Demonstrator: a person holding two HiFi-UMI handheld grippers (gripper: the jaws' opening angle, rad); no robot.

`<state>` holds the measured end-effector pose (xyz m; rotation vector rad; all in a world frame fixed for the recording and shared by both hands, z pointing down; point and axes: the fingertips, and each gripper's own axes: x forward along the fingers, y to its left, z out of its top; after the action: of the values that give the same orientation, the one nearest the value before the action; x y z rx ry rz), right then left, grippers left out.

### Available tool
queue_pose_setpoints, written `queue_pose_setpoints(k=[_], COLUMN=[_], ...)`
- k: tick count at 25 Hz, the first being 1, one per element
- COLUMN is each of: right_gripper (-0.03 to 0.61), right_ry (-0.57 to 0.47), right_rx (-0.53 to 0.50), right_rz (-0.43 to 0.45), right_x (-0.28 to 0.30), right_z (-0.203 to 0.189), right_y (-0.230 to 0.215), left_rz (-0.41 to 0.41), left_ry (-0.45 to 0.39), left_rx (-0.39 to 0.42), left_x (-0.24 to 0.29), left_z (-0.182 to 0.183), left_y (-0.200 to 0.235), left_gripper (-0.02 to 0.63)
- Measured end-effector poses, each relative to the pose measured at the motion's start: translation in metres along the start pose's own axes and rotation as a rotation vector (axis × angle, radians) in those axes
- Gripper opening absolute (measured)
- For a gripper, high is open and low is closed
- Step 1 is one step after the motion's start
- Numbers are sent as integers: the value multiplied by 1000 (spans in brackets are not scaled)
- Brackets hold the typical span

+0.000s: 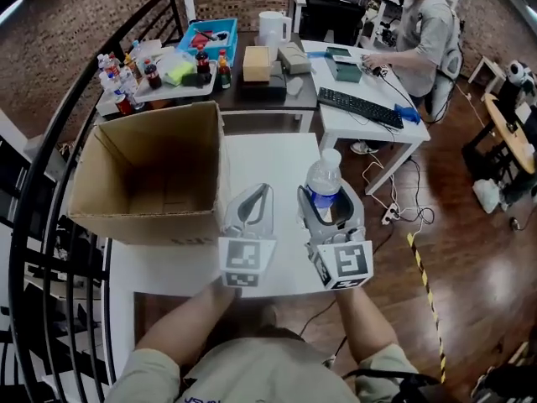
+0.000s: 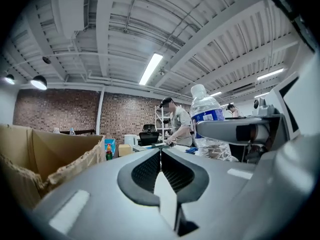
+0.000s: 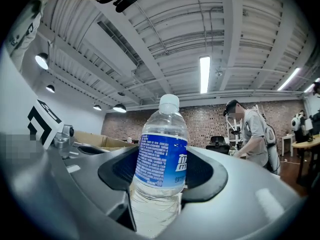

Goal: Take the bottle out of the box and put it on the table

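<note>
placing step, i'd say: the right gripper [image 1: 326,201] is clamped on the upright clear plastic water bottle with the blue label [image 1: 324,175], over the white table [image 1: 277,154], beside the open brown cardboard box [image 1: 143,225]. left gripper [image 1: 262,191] is closed, empty. next: set the base flat, then let go.

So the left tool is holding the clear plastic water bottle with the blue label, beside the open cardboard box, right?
No, the right tool holds the clear plastic water bottle with the blue label, beside the open cardboard box; the right gripper view shows it. The left tool is shut, empty.
</note>
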<state>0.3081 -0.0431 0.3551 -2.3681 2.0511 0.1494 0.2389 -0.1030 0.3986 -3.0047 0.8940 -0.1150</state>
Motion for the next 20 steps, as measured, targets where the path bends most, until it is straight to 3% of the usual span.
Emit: queue_pose_setpoints(k=[13, 20], right_gripper=[270, 272], right_ry=[31, 26], right_rx=[-4, 31], right_rz=[-95, -113], right_x=[4, 13], right_z=[-65, -110], right_y=[-22, -26], left_rz=[12, 53], left_ry=[-25, 36], left_rx=[37, 22], left_x=[49, 73], left_z=[-49, -103], left_y=[0, 13], left_gripper=[0, 0])
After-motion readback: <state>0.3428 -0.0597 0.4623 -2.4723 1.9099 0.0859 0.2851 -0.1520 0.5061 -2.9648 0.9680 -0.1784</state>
